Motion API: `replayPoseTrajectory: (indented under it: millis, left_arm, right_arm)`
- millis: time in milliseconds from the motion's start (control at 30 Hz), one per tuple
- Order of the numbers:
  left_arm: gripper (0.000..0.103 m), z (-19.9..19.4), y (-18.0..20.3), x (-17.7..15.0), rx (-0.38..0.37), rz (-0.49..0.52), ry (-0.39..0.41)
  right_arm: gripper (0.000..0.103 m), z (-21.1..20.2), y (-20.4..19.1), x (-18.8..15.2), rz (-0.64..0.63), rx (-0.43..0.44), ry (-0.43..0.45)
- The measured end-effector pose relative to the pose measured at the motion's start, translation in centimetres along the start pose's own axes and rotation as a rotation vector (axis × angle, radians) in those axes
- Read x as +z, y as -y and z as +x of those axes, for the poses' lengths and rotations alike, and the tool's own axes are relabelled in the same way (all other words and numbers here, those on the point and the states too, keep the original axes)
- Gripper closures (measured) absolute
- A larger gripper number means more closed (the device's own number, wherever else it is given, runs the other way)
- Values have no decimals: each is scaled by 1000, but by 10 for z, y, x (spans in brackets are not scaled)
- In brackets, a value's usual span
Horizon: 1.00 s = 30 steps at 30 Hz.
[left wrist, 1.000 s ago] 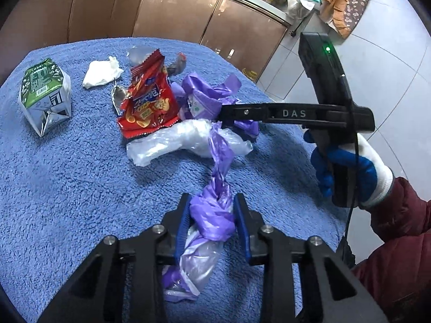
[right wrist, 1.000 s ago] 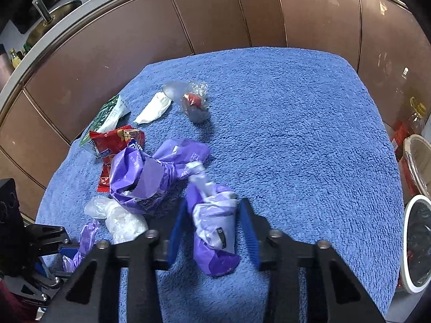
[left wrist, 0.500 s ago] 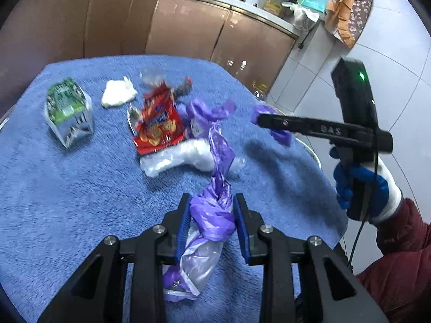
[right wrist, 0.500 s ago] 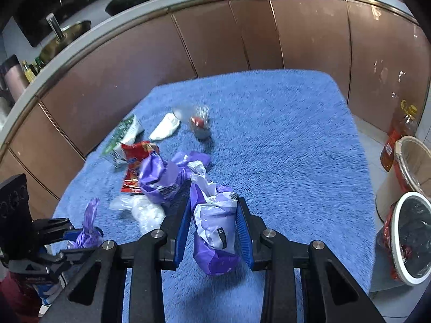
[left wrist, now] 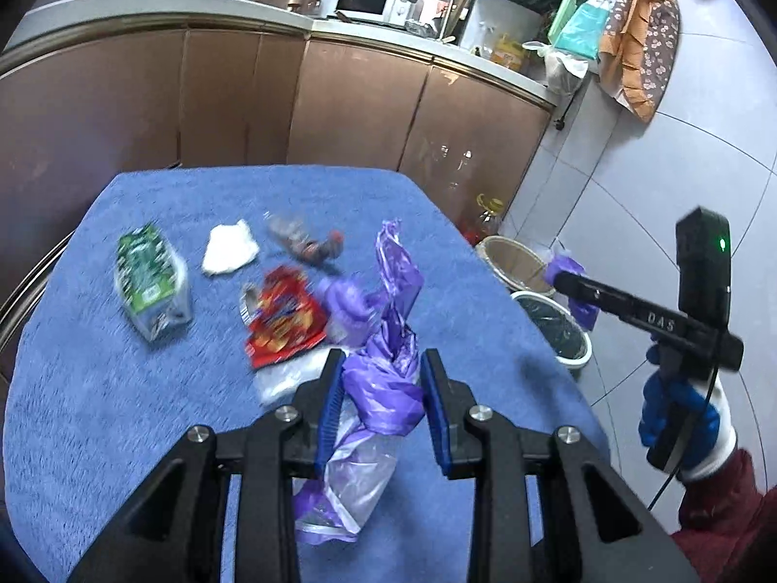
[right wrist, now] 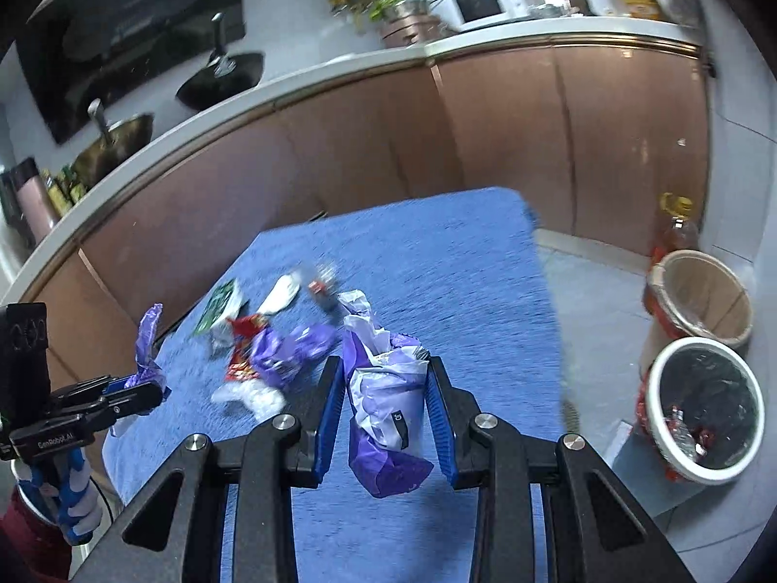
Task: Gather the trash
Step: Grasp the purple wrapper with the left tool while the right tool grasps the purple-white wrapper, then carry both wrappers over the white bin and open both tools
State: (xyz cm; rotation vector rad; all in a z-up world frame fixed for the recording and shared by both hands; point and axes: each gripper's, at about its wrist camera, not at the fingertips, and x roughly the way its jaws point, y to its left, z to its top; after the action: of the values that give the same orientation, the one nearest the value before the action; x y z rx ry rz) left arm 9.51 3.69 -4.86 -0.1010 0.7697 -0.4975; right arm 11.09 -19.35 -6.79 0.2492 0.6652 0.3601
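Note:
My left gripper (left wrist: 381,405) is shut on a twisted purple plastic bag (left wrist: 383,379) and holds it above the blue towel-covered table (left wrist: 97,413). My right gripper (right wrist: 386,408) is shut on a crumpled purple-and-white bag (right wrist: 386,403), raised above the table's right side. Left on the table are a green carton (left wrist: 150,286), a white tissue (left wrist: 228,248), a red snack wrapper (left wrist: 284,316), a small clear wrapper (left wrist: 306,243), a purple bag (left wrist: 347,306) and clear plastic (left wrist: 286,379). The right gripper also shows in the left wrist view (left wrist: 565,279).
Two bins stand on the tiled floor right of the table: a white-rimmed one with a black liner (right wrist: 704,408) and a tan one (right wrist: 699,291). An oil bottle (right wrist: 677,228) stands behind them. Brown cabinets (left wrist: 340,111) run along the far side.
Both grippers have lifted with their purple bags. The right gripper has swung right, off the table edge towards the bins. The long purple bag has come up off the trash pile.

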Motion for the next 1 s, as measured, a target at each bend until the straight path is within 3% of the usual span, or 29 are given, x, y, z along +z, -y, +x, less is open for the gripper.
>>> replayPoseTrajectory:
  millis: [200,400,700,1000]
  left_arm:
    - [73,29,44,32,-20,50,-15]
    - [73,82,102,63,-70,144,-86]
    - [73,194,221,104,-177,345,-194]
    - [73,312,309,119,-266,408,-310]
  right_arm:
    - [72,-19,41,-4,81,-77,53]
    - [72,-34,95,-15,173,-198,94]
    - [72,-44,196,-33,348,-378,104]
    - [70,-37,277,-44,425,-536,74]
